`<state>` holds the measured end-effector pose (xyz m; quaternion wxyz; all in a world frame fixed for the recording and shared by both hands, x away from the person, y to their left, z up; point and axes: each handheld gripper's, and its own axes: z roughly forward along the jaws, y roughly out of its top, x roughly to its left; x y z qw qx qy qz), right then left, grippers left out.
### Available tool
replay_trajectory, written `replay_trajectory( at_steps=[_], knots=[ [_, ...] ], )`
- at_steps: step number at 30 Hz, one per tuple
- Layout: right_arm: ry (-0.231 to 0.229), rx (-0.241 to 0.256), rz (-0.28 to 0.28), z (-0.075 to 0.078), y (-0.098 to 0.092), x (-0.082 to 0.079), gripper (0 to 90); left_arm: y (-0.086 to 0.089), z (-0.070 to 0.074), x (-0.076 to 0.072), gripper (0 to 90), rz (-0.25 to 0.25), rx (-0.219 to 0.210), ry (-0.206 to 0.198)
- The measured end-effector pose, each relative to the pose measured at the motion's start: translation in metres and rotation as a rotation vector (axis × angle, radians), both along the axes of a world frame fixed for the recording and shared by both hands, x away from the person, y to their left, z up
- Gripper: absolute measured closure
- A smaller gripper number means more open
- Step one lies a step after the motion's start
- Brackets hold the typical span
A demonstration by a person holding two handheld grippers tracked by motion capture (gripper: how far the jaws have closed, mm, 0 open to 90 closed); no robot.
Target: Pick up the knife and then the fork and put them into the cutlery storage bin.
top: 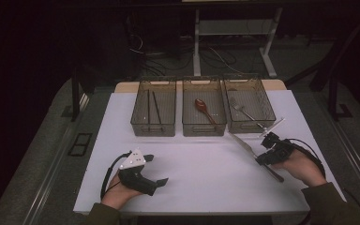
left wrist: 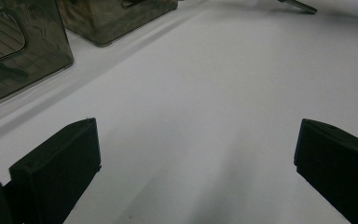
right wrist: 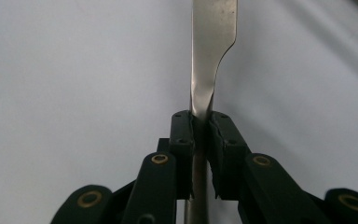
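Observation:
A metal table knife (top: 242, 143) lies slanted over the right side of the white table (top: 201, 183), blade pointing toward the bins. My right gripper (top: 263, 157) is shut on it where blade meets handle. In the right gripper view the jaws pinch the knife (right wrist: 213, 42) at its narrow neck, right gripper (right wrist: 200, 127), with the blade running up and away. My left gripper (top: 156, 169) rests at the table's front left, open with nothing between its jaws. The left gripper view has my left gripper (left wrist: 196, 156) spread wide over bare white tabletop.
Three clear grey bins stand in a row at the back. The left bin (top: 153, 129) holds chopsticks (top: 153, 106), the middle bin (top: 204, 128) a brown spoon (top: 202, 107), the right bin (top: 249, 126) a fork (top: 240, 108). Two bins' corners (left wrist: 23, 51) appear in the left gripper view.

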<state>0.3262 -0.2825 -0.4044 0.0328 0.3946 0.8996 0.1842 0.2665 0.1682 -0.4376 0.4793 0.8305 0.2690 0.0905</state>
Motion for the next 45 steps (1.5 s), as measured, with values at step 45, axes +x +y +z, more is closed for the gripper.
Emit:
replay_trajectory(
  at_steps=[45],
  knots=[
    [-0.347,0.459,-0.183,0.024,-0.058,0.004,79.5,-0.002,-0.001,0.003,0.0,0.0,0.002,0.007]
  ],
)
